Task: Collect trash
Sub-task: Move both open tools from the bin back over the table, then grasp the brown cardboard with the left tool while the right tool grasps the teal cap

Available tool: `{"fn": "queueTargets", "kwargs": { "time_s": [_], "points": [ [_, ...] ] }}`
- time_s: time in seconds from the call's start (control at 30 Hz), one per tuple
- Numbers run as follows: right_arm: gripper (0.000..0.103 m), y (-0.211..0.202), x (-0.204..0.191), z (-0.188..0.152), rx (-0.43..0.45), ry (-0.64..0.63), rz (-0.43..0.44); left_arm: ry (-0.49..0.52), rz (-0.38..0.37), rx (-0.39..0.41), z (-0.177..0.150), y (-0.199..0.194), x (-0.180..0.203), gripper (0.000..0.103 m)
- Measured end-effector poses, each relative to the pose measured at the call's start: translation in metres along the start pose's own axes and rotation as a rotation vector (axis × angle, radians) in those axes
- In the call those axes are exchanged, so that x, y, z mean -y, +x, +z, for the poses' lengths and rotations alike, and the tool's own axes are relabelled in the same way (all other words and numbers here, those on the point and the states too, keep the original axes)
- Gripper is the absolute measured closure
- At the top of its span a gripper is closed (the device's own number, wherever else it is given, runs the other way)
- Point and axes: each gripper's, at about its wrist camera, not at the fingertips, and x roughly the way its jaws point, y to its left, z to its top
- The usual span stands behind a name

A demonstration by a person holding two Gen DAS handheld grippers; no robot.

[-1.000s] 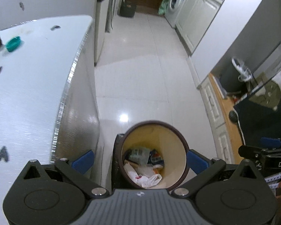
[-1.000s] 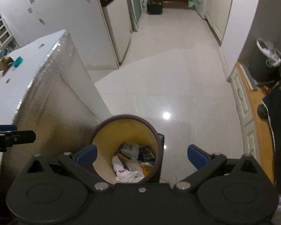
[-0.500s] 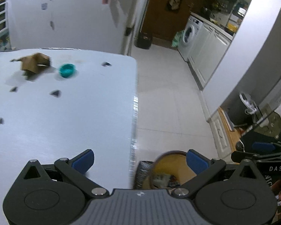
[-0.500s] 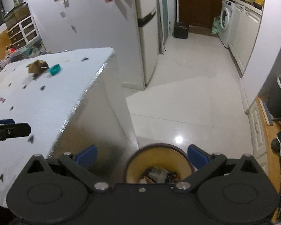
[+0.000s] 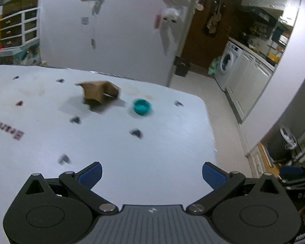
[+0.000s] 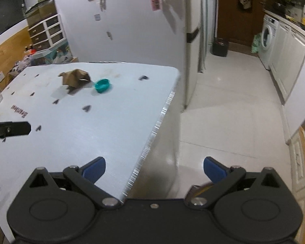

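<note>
A crumpled brown cardboard piece (image 5: 99,94) (image 6: 75,78) lies on the white table (image 5: 152,152) (image 6: 91,126), with a teal bottle cap (image 5: 142,106) (image 6: 102,85) just to its right. My left gripper (image 5: 151,175) hovers open over the table's near part, well short of both, nothing between its fingers. My right gripper (image 6: 154,169) is open too, straddling the table's right edge. Only a sliver of the bin's rim (image 6: 200,188) shows by the right gripper's right finger. The other gripper's black tip (image 6: 10,130) pokes in at the left of the right wrist view.
A fridge (image 6: 193,40) stands past the table's far corner. The tiled floor (image 6: 233,111) runs to a washing machine (image 6: 267,34) and white cabinets (image 5: 252,81). A small dark bin (image 6: 220,46) sits by the door. Drawers (image 6: 48,32) and clutter fill the far left.
Both grippers rose and tilted up from over the trash bin to face the tabletop. The bin has dropped almost out of view; cardboard and cap now lie ahead.
</note>
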Motion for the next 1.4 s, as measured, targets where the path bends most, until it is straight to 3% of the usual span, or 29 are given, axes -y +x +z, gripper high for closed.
{"fn": "queueTargets", "kwargs": {
  "time_s": [0.33, 0.53, 0.87, 1.23, 1.4],
  "points": [
    [0.0, 0.052, -0.067, 0.051, 0.052, -0.069, 0.054, -0.042, 0.037, 0.116, 0.056, 0.031, -0.074, 0.0],
    [0.0, 0.09, -0.092, 0.087, 0.098, -0.094, 0.066, -0.006, 0.022, 0.146, 0.085, 0.073, -0.089, 0.002],
    [0.0, 0.141, -0.117, 0.121, 0.117, -0.12, 0.073, 0.006, 0.045, 0.114, 0.107, 0.148, -0.106, 0.021],
    [0.0, 0.205, -0.128, 0.132, 0.066, -0.14, 0.066, 0.051, 0.084, 0.052, 0.114, 0.194, -0.116, 0.031],
    [0.015, 0.235, -0.131, 0.142, 0.014, -0.149, 0.079, 0.046, 0.082, 0.048, 0.118, 0.203, -0.119, 0.034]
  ]
}}
